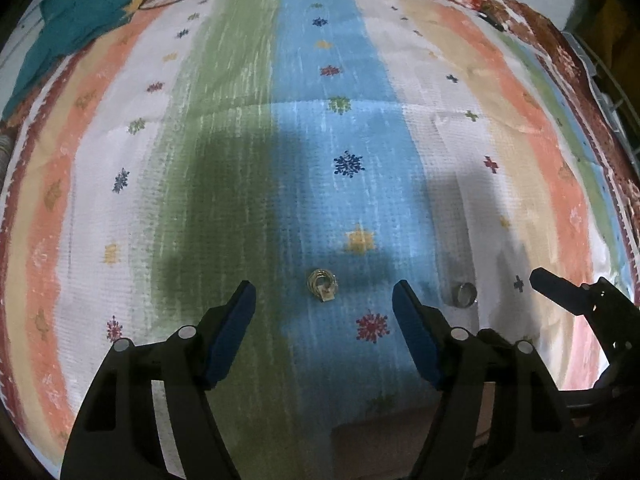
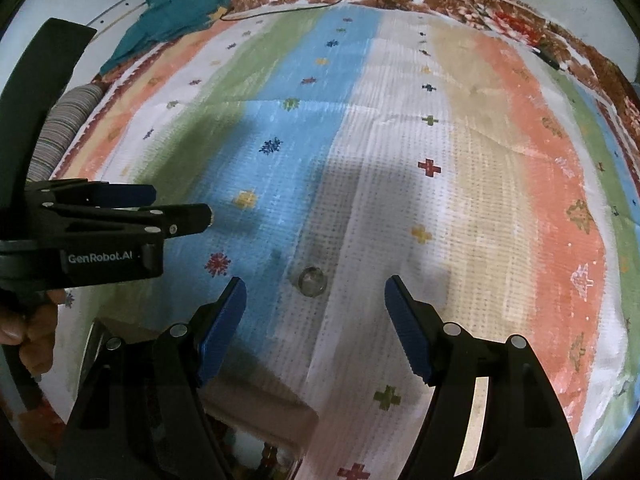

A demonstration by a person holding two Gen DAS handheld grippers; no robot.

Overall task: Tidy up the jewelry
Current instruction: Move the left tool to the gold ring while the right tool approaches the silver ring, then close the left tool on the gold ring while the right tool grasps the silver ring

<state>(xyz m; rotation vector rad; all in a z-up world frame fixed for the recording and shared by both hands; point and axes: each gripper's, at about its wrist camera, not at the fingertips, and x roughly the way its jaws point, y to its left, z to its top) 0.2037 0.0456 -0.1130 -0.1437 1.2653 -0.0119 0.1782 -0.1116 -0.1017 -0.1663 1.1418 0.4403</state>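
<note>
We are only beginning to organize the jewelry, as far as we are seeing it. Our left gripper point(image 1: 324, 312) is hanging with its jaws spread over a small gold piece point(image 1: 322, 283), maybe an earring or a charm, which is lying on the striped cloth point(image 1: 460, 80) at the border of the green and blue stripes. The pads are not touching it. Our right gripper point(image 2: 316, 308) is also spread and empty, and it is hovering over a small silver ring point(image 2: 311, 280) lying on the white stripe, near the blue one. Both pieces are lying loose and well apart from each other, so we are judging that picking and sorting are still waiting.

At the bottom edge of the right view, some box with beads point(image 2: 264, 454) is showing, but we cannot tell it clearly. A teal cloth point(image 1: 80, 12) and a thin cable point(image 2: 288, 6) are lying far away. Nothing is blocking either piece; only the shadows are making them harder to see.
</note>
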